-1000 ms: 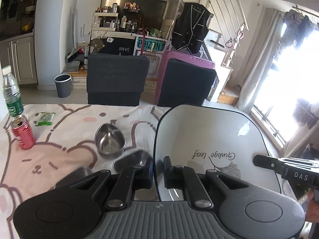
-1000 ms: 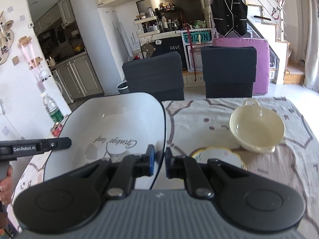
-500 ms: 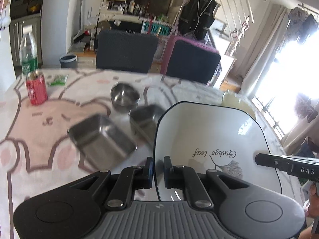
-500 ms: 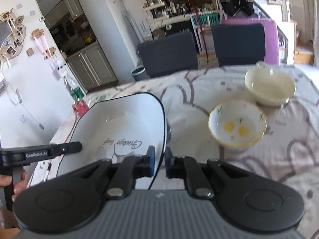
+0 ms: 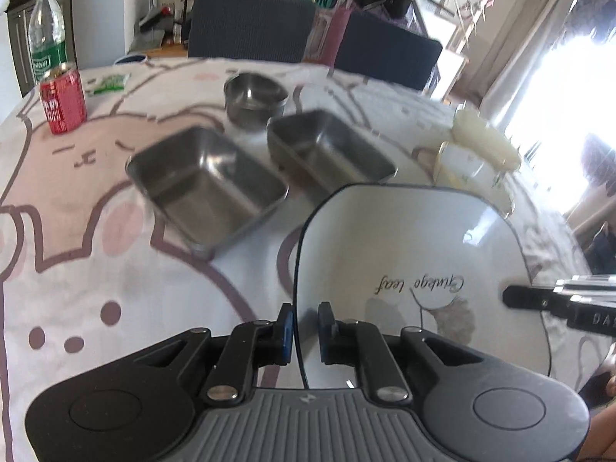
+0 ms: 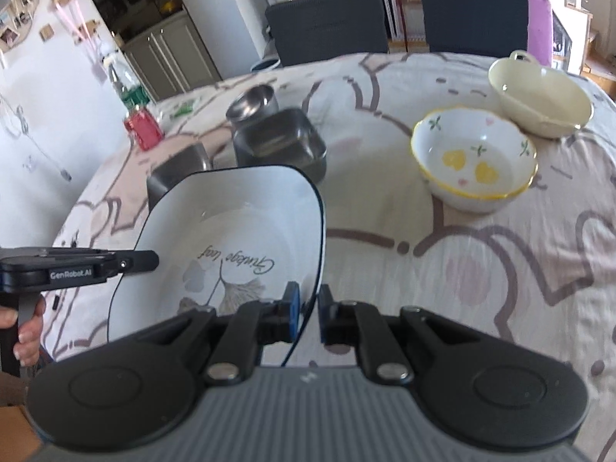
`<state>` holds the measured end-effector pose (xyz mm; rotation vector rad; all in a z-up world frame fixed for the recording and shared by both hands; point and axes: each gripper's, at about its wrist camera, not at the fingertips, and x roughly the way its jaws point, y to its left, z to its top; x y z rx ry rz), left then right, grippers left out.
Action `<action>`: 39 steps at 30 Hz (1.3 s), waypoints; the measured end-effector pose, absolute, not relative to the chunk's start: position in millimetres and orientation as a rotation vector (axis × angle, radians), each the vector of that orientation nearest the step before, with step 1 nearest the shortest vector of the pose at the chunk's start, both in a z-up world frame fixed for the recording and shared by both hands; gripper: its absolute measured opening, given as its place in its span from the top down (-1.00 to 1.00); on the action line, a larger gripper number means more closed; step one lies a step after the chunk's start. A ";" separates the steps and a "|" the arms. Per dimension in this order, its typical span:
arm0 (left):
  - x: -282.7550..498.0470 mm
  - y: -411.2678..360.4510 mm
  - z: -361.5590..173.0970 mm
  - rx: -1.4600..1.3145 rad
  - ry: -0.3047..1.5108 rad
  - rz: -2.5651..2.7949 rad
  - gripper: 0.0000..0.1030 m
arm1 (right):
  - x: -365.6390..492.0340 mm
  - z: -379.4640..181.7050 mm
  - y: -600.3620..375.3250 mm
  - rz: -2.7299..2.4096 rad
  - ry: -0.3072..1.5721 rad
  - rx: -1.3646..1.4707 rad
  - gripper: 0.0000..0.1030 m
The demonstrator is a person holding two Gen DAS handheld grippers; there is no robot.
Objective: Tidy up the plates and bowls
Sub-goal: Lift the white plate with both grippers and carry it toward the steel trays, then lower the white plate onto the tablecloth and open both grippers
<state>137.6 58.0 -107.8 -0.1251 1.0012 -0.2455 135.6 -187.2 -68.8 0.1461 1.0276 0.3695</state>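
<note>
Carrying that white square plate (image 5: 415, 269) two-handed puts you in decent shape. Your left tongs (image 5: 306, 329) straddle its left rim, but the jaws are easing apart and there's a visible gap around the edge, so that side looks loose. Your right tongs (image 6: 307, 310) sit nearly closed on the opposite rim and seem to be the ones really holding it. The plate hangs low over the counter (image 6: 385, 208), just in front of the two rectangular steel pans (image 5: 208, 184), with the heart-pattern bowl (image 6: 475, 159) and cream bowl (image 6: 539, 94) off to the right. I'd keep it level, pick the bare cloth ahead, and let both sides go evenly so it doesn't tip.
</note>
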 end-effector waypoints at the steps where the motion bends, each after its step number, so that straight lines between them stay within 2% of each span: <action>1: 137.0 58.0 -112.3 -0.116 1.014 -0.243 0.70 | 136.2 -69.9 -184.0 0.370 1.036 0.140 0.76; 14: 148.3 73.8 -140.9 -0.133 1.096 -0.189 0.69 | 142.7 -93.1 -153.8 0.349 1.094 0.064 0.76; 39: 162.6 61.1 -140.0 -0.105 1.098 -0.210 0.68 | 164.5 -116.0 -146.5 0.260 1.164 0.010 0.72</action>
